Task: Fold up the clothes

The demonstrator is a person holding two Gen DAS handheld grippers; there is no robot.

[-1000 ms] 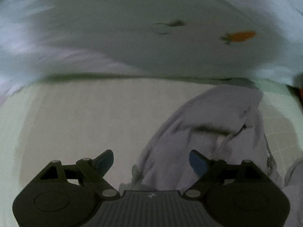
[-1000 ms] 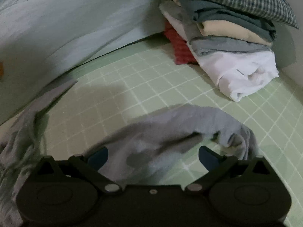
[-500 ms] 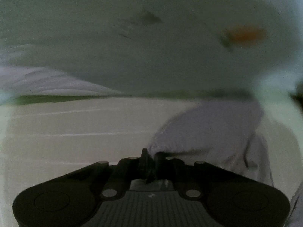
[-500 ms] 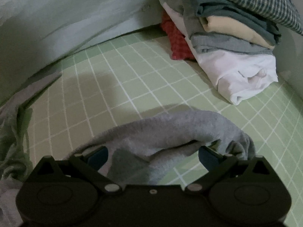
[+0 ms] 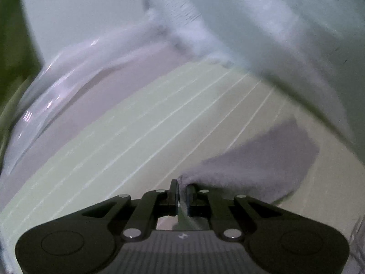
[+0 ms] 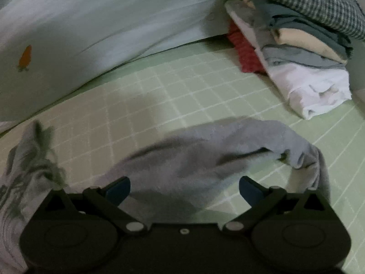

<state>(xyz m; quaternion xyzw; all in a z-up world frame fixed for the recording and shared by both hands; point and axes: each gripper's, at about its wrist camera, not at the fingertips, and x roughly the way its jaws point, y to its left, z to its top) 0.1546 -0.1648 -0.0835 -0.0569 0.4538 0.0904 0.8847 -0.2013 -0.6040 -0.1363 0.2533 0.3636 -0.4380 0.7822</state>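
**Kid:** Where is the thing to fold?

**Helper:** It is the grey top (image 6: 205, 157). It lies crumpled on the green checked sheet (image 6: 182, 91), in front of the pile of folded clothes (image 6: 303, 52) and well apart from it.

**Kid:** What is the left tool (image 5: 181, 190) doing?

**Helper:** Its two fingers are squeezed together on an edge of the grey top (image 5: 257, 171), and the cloth trails off past it. That picture is blurry.

**Kid:** And the right tool (image 6: 184, 186)?

**Helper:** Its fingers are wide apart, holding nothing. It hangs just over the grey top's near edge.

**Kid:** Is the top hard to hold?

**Helper:** I think it is light, soft and floppy. It will sag and bunch up if you pinch it in one spot only.

**Kid:** So where should you grab it?

**Helper:** On an edge or a corner, where the cloth is thin. Two holds far apart would keep it flat. The bunched end near the pile looks too thick to pinch well.
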